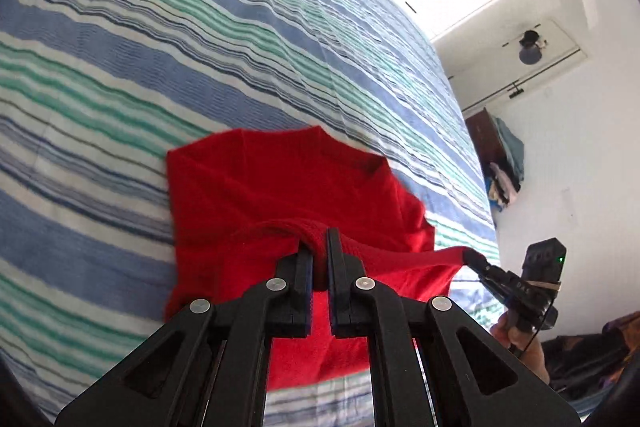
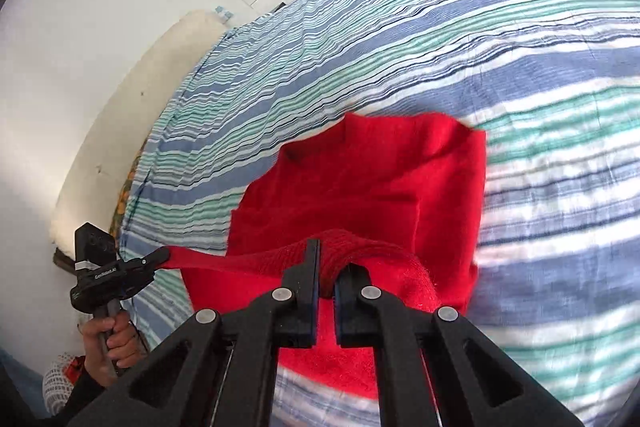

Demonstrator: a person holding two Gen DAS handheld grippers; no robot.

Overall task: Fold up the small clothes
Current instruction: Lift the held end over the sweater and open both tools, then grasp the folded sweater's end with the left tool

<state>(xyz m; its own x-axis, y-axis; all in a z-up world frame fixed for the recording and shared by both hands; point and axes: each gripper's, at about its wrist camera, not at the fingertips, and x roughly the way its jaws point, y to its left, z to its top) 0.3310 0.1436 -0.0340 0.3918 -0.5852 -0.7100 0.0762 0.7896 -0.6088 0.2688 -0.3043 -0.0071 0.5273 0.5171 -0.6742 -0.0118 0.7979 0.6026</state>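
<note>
Two grippers are pinching the same ribbed hem of the red sweater, which is lying on the striped bedspread with its far part flat and its near edge lifted between my hands. I am holding the left gripper closed down narrow on a bunched fold of that knit edge, and the right gripper is clamped the same way farther along, so the hem is stretching taut in a band between them. I am judging this garment as light, soft and floppy, with a fuzzy knit that is giving the pads good friction rather than slipping. It is sagging wherever it is unsupported, so gripping at the thicker ribbed edge near the corners seems the best hold. Beneath it the bedspread is looking thin, crinkled and woven in blue, green and white stripes.
</note>
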